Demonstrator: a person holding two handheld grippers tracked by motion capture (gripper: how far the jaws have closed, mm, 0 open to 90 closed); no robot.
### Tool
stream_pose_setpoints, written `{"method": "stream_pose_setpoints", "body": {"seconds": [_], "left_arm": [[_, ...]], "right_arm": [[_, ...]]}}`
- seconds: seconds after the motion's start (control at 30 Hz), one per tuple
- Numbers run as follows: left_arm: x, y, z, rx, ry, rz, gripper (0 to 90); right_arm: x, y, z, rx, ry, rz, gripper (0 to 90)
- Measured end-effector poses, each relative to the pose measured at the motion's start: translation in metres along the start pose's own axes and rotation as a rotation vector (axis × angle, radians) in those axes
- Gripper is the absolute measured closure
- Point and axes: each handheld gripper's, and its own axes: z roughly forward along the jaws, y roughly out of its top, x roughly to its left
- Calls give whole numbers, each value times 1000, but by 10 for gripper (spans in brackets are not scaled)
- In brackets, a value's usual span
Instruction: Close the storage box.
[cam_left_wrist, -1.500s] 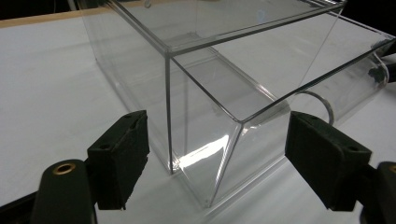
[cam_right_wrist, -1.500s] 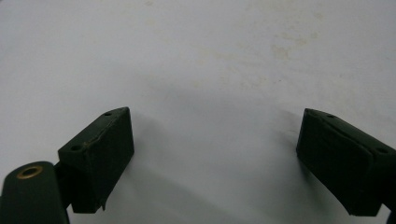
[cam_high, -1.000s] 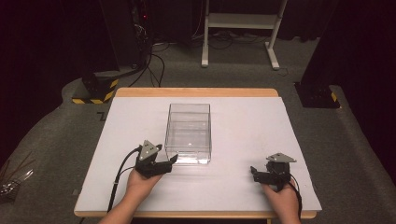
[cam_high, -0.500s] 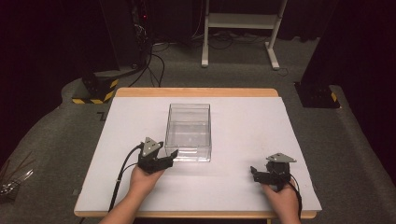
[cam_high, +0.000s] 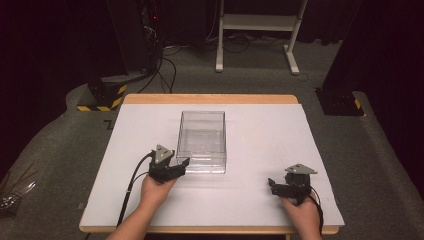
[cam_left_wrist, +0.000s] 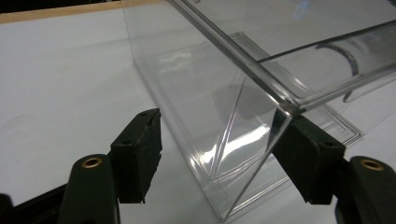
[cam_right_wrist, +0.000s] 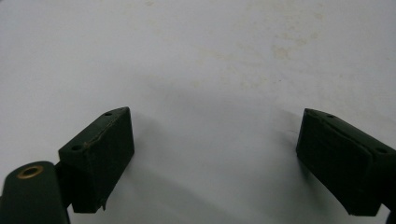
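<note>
Jaws spread wide, the left tool (cam_high: 176, 167) sits at the near left corner of a clear plastic box (cam_high: 201, 141) that stands open-topped near the middle of the white desk (cam_high: 260, 135). In the left gripper view the box (cam_left_wrist: 243, 88) shows its corner edge running down between the two black jaws: one jaw stands outside the left wall, apart from it, and the other lies at or just behind the near wall, close to the rim. Nothing is pinched yet. That straddling pose looks chosen so that closing the jaws would bite a thin wall near the corner, where the plastic is stiffest and least likely to flex or slip. The tool comes in low and nearly level with the desk, which suits a grip on an upright wall rather than on the rim from above.

The right tool (cam_high: 282, 186) rests well apart from the box, near the front right of the desk, under the person's right hand (cam_high: 300, 212). Its own view shows both jaws held wide over bare white surface, with nothing between them; it appears parked, kept out of the way while the left side works, and free to steady the box if it skids.

The box looks empty, its walls transparent and glossy, so it is probably light and liable to slide or tip on the smooth sheet if pushed at one corner.
</note>
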Motion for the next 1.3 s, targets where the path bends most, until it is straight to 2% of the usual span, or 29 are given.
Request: {"method": "stream_pose_setpoints", "body": {"seconds": [0.23, 0.3, 0.43, 0.77, 1.03, 1.3], "left_arm": [[-1, -1, 0, 3, 7, 6, 344], [0, -1, -2, 0, -7, -4, 338], [1, -3, -10, 0, -30, 2, 314], [5, -14, -26, 2, -62, 0, 298], [13, -22, -42, 0, -67, -3, 297], [27, -31, -57, 6, -52, -8, 292]], "right_arm": [[0, 0, 0, 0, 0, 0, 113], [0, 0, 0, 1, 1, 1, 113], [0, 0, 0, 1, 1, 1, 113], [0, 0, 0, 0, 0, -1, 113], [0, 0, 0, 0, 0, -2, 113], [0, 0, 0, -1, -1, -2, 113]]}}
